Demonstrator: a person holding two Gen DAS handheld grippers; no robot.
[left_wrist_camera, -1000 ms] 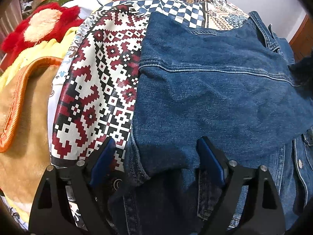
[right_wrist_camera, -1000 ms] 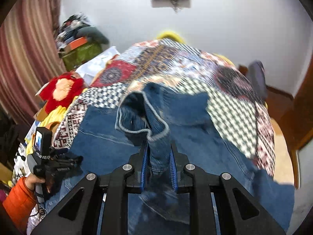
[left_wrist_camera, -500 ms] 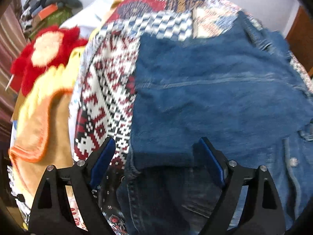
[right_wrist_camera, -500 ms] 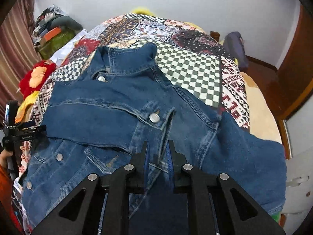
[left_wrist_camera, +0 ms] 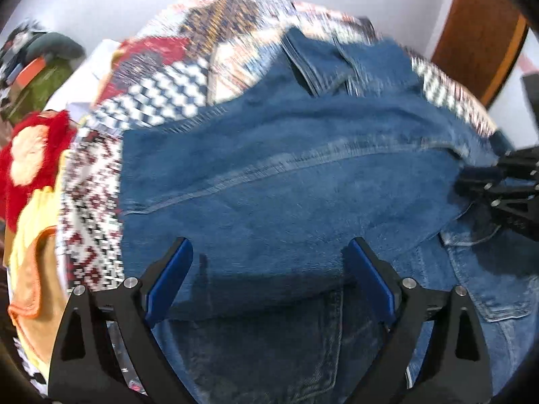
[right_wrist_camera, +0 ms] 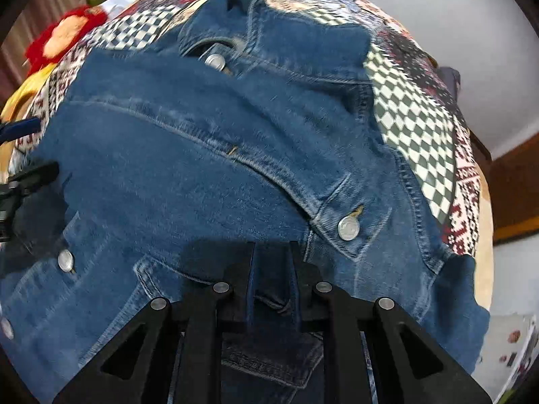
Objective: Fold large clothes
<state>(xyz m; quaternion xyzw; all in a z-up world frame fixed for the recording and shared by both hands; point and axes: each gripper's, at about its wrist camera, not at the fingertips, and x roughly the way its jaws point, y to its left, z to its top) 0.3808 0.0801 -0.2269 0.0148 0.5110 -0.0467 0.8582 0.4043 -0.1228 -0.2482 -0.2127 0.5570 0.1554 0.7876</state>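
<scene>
The right gripper is clamped on a fold of the denim jacket, low by its front placket. The left gripper hangs above the folded sleeve with jaws opening, nothing pinched between them. The jacket lies spread on a patterned bedspread, collar far. Denim looks heavy and fairly stiff, so thick seams and hems should give the surest hold. No containers show.
</scene>
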